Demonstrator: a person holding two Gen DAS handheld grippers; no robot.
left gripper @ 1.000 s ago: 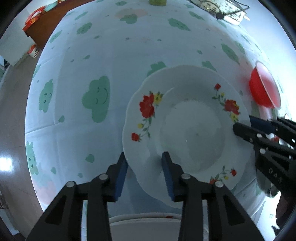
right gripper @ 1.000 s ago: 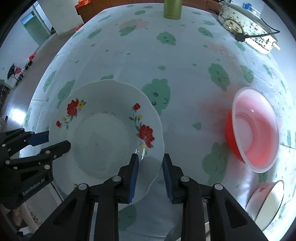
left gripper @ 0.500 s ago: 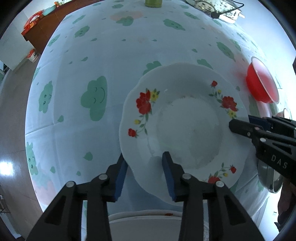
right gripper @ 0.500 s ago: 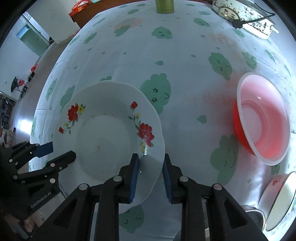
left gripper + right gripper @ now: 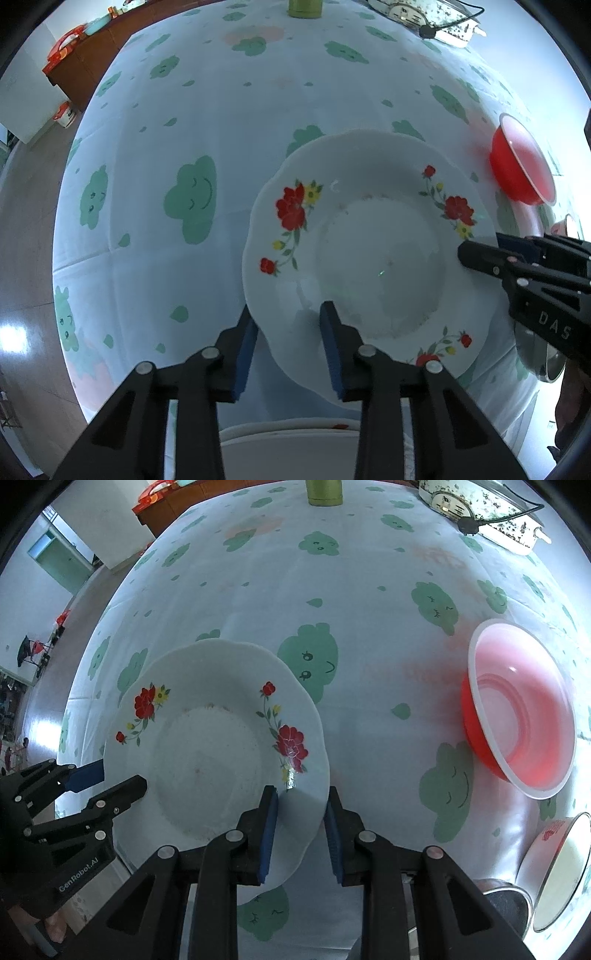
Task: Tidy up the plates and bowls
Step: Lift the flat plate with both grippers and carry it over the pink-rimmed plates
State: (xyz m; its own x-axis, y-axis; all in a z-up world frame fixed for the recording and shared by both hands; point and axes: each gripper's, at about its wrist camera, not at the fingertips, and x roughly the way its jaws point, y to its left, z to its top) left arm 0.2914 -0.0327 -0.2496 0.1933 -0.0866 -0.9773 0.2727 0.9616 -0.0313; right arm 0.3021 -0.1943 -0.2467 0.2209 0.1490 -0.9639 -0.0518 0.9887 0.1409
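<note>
A white deep plate with red flowers hangs tilted over the cloud-print tablecloth. My right gripper is shut on its right rim, one pad over the plate and one under. It also shows in the left wrist view, as my right gripper. My left gripper straddles the opposite rim. Its jaws are closing with the rim between them, and the pads stand slightly off it. In the right wrist view my left gripper shows at the plate's left edge.
A red bowl sits to the right. A white enamel bowl and a metal bowl lie near the right front. Another white plate lies below my left gripper. A green cup and an appliance stand at the back.
My left jaws have narrowed a little around the plate's rim. The right wrist view has rolled slightly. The plate stays between both grippers.
</note>
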